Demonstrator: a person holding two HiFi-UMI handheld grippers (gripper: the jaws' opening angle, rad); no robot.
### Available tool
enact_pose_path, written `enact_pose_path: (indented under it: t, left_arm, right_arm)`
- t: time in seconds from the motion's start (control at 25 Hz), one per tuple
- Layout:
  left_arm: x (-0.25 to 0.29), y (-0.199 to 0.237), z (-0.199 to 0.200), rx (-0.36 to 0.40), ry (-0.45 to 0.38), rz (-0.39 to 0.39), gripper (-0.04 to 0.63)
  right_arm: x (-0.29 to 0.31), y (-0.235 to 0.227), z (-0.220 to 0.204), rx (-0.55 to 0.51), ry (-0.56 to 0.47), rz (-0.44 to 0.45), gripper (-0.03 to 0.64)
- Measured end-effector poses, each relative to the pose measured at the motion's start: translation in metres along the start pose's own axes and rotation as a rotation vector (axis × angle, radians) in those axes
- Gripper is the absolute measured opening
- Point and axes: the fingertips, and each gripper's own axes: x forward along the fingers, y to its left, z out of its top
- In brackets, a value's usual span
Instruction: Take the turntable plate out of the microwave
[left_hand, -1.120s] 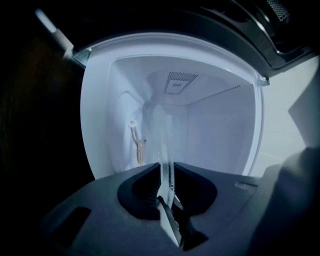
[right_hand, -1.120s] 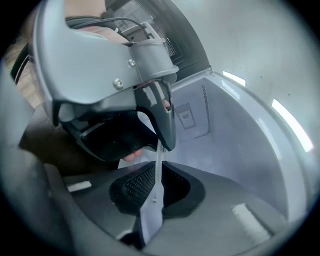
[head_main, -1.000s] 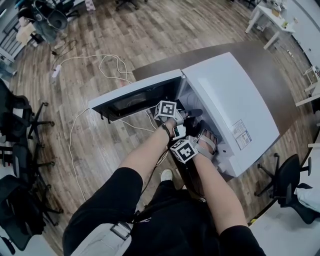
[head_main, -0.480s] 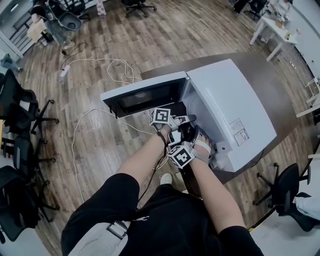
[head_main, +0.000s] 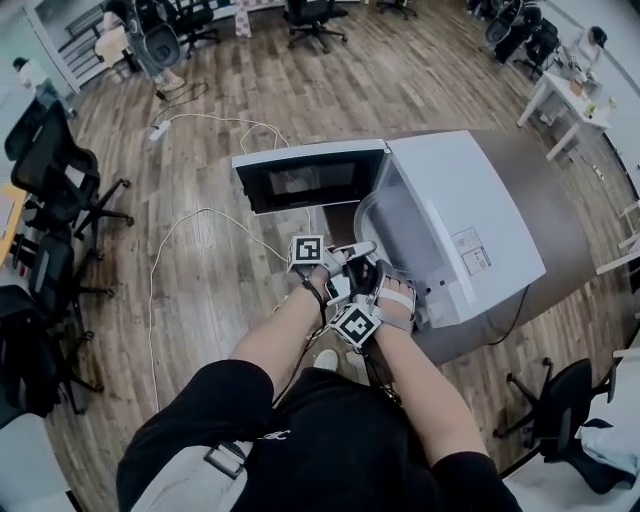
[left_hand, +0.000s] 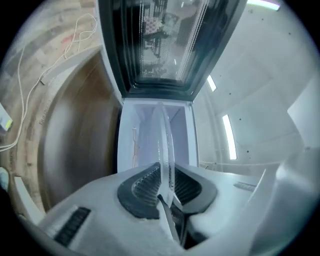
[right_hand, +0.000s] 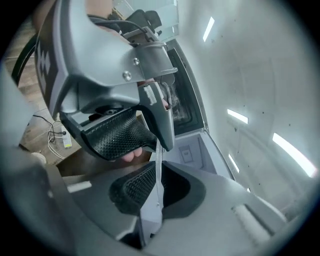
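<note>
Plate (left_hand: 164, 142) clear glass, seen edge-on, faint from head view; far rim lost against microwave (head_main: 450, 205) cavity. Left tool (left_hand: 165, 192) and right tool (right_hand: 156, 195) both clamp near rim, plate upright at open mouth.

Holding the glass turntable plate (head_main: 383, 226) by its near rim, left gripper (head_main: 362, 249) and right gripper (head_main: 398, 290) side by side. Just ahead, white microwave (head_main: 470, 200) on brown table (head_main: 570, 200); ahead-left of the left gripper, its open door (head_main: 310, 180). Farther left, white cable (head_main: 190, 225) on wood floor (head_main: 230, 90).
</note>
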Motion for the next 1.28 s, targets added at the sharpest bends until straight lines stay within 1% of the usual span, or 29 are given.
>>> enact_pose_path:
  t: [0.08, 0.2, 0.36, 0.44, 0.56, 0.72, 0.8, 0.88, 0.96, 1.08, 1.28]
  left_arm:
    - [-0.02, -0.005, -0.006, 0.005, -0.06, -0.004, 0.054]
    - [-0.044, -0.012, -0.02, 0.018, -0.132, -0.009, 0.054]
    - [-0.077, -0.025, -0.037, 0.028, -0.248, -0.038, 0.054]
    - [-0.094, -0.033, -0.044, 0.033, -0.308, -0.051, 0.054]
    - [-0.118, -0.043, -0.051, 0.05, -0.375, -0.05, 0.054]
    - [-0.141, -0.055, -0.062, 0.088, -0.419, -0.032, 0.054]
    - [-0.152, -0.056, -0.064, 0.084, -0.447, -0.026, 0.054]
    - [-0.162, -0.052, -0.066, 0.062, -0.481, -0.021, 0.054]
    - [-0.166, -0.059, -0.069, 0.073, -0.503, -0.037, 0.054]
    - [-0.173, -0.068, -0.071, 0.096, -0.519, -0.045, 0.054]
    - [-0.177, -0.076, -0.066, 0.114, -0.536, -0.058, 0.054]
  right_arm:
    - [-0.015, 0.006, 0.009, -0.026, -0.056, 0.006, 0.038]
    - [-0.039, 0.02, 0.017, -0.056, -0.133, 0.039, 0.038]
    - [-0.07, 0.029, 0.028, -0.123, -0.24, 0.031, 0.037]
    - [-0.085, 0.036, 0.036, -0.139, -0.292, 0.045, 0.037]
    - [-0.105, 0.036, 0.048, -0.157, -0.363, 0.027, 0.036]
    - [-0.128, 0.038, 0.061, -0.143, -0.442, 0.034, 0.035]
    - [-0.136, 0.042, 0.066, -0.152, -0.462, 0.048, 0.035]
    - [-0.142, 0.046, 0.069, -0.171, -0.473, 0.064, 0.034]
    - [-0.147, 0.047, 0.072, -0.185, -0.488, 0.066, 0.034]
    - [-0.154, 0.041, 0.078, -0.201, -0.506, 0.037, 0.034]
    - [-0.156, 0.041, 0.086, -0.194, -0.537, 0.06, 0.034]
